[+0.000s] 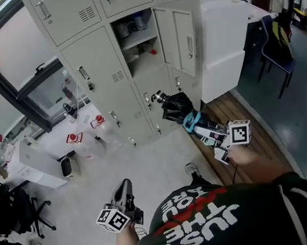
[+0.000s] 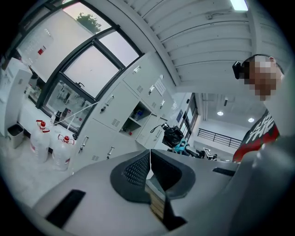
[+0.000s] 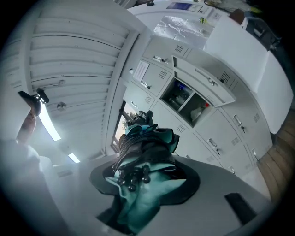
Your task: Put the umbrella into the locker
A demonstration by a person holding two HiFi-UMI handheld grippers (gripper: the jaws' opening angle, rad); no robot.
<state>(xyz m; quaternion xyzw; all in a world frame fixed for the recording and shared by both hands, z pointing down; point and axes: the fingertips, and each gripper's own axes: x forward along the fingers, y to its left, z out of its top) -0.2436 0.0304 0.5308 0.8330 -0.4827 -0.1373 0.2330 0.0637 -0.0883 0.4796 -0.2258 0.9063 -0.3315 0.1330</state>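
A folded black and teal umbrella [image 1: 178,108] is clamped in my right gripper [image 1: 196,124], handle end pointing toward the grey lockers. In the right gripper view the umbrella's [image 3: 144,146] fabric and rib tips fill the space between the jaws of the right gripper [image 3: 145,162]. One locker compartment [image 1: 138,36] stands open, its door [image 1: 178,38] swung to the right, with small items on its shelf. The same open locker [image 3: 185,98] lies ahead and right of the umbrella. My left gripper [image 1: 124,186] is lower left, away from the lockers, its pads [image 2: 138,169] pressed together on nothing.
Two clear jugs with red caps [image 1: 75,139] stand on the floor left of the lockers. A white cabinet [image 1: 221,50] stands right of the open door, and a wooden platform [image 1: 243,112] lies before it. A dark chair [image 1: 278,50] is far right; an office chair [image 1: 18,211] far left.
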